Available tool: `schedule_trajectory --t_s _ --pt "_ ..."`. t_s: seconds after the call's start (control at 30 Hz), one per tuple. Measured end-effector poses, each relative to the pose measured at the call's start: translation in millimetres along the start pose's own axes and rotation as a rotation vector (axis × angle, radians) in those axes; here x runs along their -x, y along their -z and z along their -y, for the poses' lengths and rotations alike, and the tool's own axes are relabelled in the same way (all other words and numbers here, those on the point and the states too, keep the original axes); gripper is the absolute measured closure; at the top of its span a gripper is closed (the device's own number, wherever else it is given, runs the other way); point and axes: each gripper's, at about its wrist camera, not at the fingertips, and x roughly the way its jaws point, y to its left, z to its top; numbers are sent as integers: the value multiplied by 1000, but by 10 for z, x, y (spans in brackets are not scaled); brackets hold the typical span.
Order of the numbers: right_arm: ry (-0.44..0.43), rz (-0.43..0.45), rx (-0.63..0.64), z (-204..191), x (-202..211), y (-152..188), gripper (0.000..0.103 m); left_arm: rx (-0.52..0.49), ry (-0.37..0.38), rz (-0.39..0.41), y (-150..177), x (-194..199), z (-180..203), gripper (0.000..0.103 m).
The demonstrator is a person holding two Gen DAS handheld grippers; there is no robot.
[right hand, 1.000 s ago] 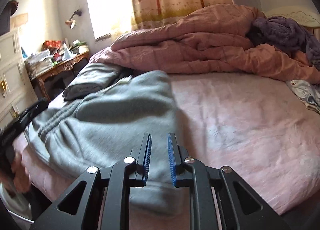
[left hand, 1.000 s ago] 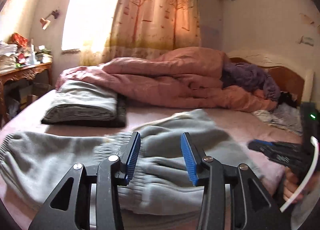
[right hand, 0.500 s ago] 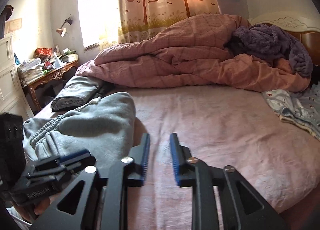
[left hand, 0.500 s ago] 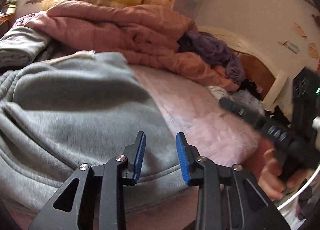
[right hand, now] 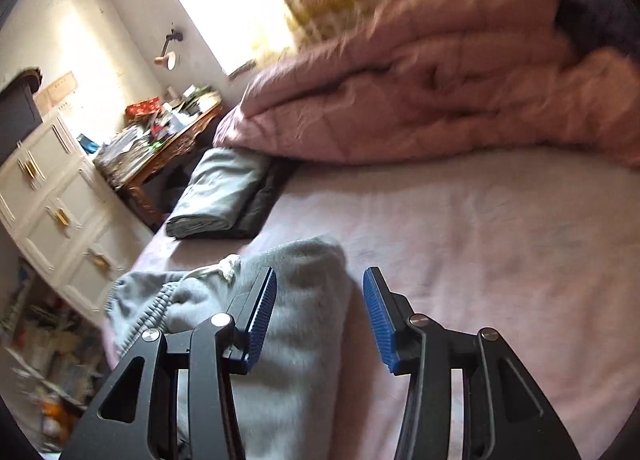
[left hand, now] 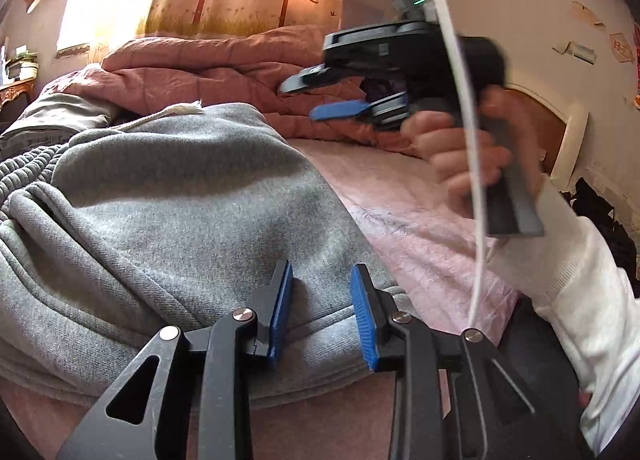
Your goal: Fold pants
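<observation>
The grey pants (left hand: 172, 195) lie folded at the bed's (right hand: 500, 244) near edge, the left gripper (left hand: 322, 310) narrowly parted over their hem, the right gripper (right hand: 320, 320) opening empty above, seemingly ready for another fold.

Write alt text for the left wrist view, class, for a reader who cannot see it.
The left claw, open, hovers over the hem of grey pants folded on a pink bed. A hand holds the right claw above the bed, its jaws opening on nothing, before a pink quilt.
</observation>
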Motion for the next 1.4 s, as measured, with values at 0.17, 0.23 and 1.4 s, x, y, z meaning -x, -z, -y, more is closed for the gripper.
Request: schedule_trajectory --t_s 0.17,0.23,1.4 --pt "-134 -176 -161 297 -646 -57 38 14 0 10 -5 -27 -19 74" --pt "-161 -176 -182 358 -757 -83 38 18 5 9 -1 -29 -35 74" --pt "255 157 192 -607 -71 104 72 162 -226 -160 -973 254 -1204 68"
